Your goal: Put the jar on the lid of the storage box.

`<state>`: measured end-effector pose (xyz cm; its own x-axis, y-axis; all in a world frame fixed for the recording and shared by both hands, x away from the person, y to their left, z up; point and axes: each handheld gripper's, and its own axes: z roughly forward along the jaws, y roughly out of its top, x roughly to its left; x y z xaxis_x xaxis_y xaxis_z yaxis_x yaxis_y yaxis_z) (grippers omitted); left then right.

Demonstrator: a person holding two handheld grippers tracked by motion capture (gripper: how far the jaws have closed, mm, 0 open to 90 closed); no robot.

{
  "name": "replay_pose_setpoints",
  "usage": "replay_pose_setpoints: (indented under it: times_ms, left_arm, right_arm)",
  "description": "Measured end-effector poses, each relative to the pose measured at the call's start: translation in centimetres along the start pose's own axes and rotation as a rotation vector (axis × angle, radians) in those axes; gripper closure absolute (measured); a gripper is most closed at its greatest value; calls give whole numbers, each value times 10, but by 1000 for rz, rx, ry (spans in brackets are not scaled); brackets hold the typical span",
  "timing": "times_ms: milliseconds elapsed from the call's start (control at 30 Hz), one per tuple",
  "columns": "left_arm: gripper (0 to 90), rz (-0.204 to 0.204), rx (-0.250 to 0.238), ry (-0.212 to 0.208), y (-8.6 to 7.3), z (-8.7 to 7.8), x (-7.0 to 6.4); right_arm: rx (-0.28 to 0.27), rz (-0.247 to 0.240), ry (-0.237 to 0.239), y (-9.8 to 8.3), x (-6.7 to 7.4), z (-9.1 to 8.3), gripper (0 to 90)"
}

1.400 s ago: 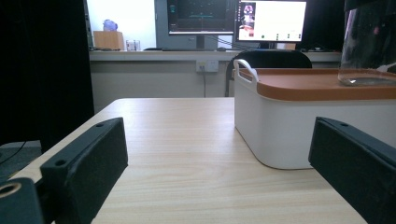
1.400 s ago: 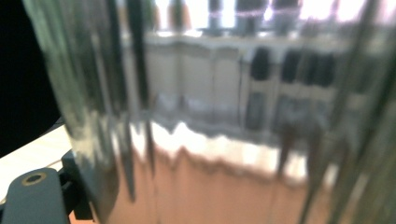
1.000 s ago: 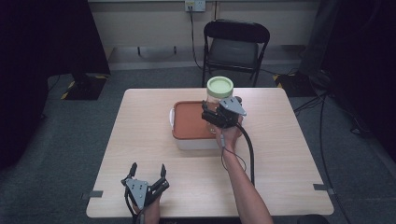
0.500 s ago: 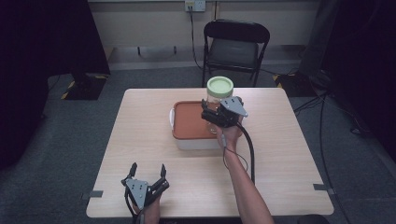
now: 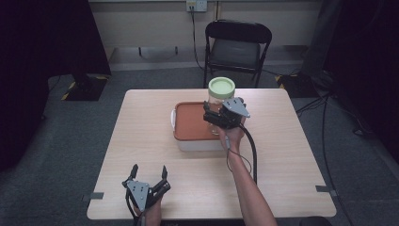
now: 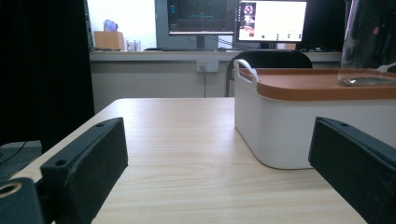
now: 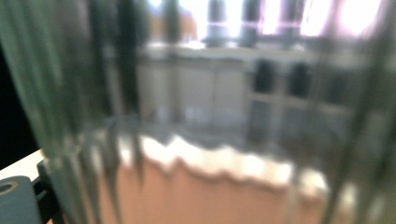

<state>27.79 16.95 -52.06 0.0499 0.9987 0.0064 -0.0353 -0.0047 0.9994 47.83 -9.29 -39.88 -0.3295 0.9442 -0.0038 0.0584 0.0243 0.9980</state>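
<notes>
A clear glass jar (image 5: 221, 89) with a pale green lid stands upright on the back right part of the orange lid (image 5: 190, 123) of a white box (image 5: 197, 143) at mid-table. My right gripper (image 5: 212, 114) reaches it from the near side and is shut on the jar's lower body. In the right gripper view the jar's glass (image 7: 210, 116) is blurred and pressed close, with one black jaw at the lower left. In the left gripper view the jar (image 6: 369, 42) rests flat on the box lid (image 6: 308, 84). My left gripper (image 5: 149, 170) stands open near the table's front left edge, holding nothing.
The wooden table (image 5: 141, 136) has free room left of the box and along the front. A black folding chair (image 5: 237, 47) stands behind the far edge. The right gripper's cable (image 5: 251, 150) trails along the forearm. Monitors (image 6: 238, 21) sit on a far counter.
</notes>
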Motion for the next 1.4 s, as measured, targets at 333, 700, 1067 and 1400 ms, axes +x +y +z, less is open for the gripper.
replay_pose_setpoints:
  times_ms: [333,700,1067,1400]
  left_arm:
    - [43,0,0,5,0,0,0]
    - [42,0,1,4,0,0,0]
    - [42,0,1,4,0,0,0]
    - [43,0,0,4,0,0,0]
  right_arm:
    - [-9,-18,-12,1,1,-1,31]
    - [-8,-27,-22,0,3,-1,24]
    - [-52,-40,-15,2,3,-5,18]
    - [-51,-36,-8,2,3,-5,17]
